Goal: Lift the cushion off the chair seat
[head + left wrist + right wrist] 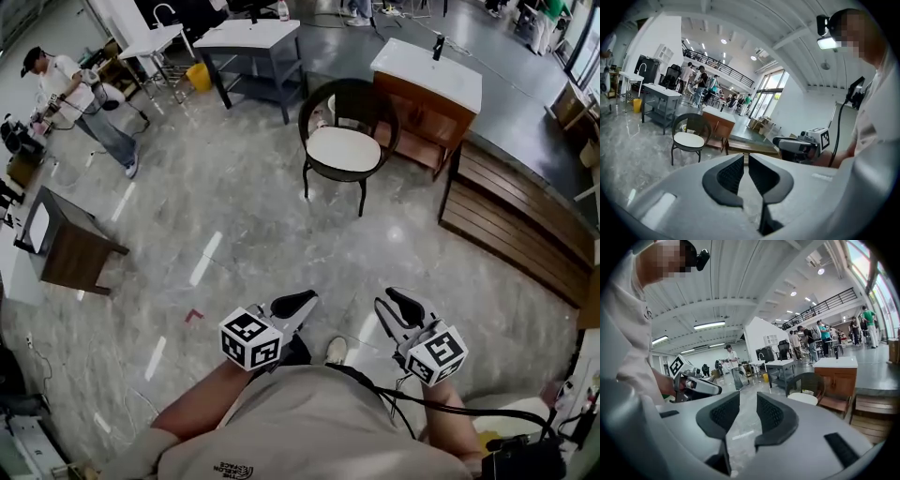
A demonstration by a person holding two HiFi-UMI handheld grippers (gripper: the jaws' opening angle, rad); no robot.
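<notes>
Cream cushion point(344, 148) lies flat on the seat of the dark round-backed chair point(354, 92), on the far side of the grey marbled floor point(234, 197), well apart from both grippers. The chair stands just in front of a wooden cabinet point(424, 111) with a white top. A slatted wooden platform point(506, 220) runs to the right of it.

Left gripper point(298, 302): held low in front of the wearer's body, tip aimed toward the chair and slightly downward. In the left gripper view its black pads point(729, 176) meet at the tips, with nothing between them. Chair and cushion show beyond, left of the jaws.

Right gripper point(403, 302): held beside the left one at about the same height, near it but not touching. Its fingers point(776, 418) stand apart with a clear gap, and only floor shows through it. Nothing is held. In the right gripper view the cushion sits small, right of the jaws.

Surroundings: grey table point(251, 42) behind the chair to the left, with a yellow bin point(198, 77) beside it. Dark wood side table point(67, 246) near the left edge. A person point(75, 89) in a white shirt stands in the far left corner.
</notes>
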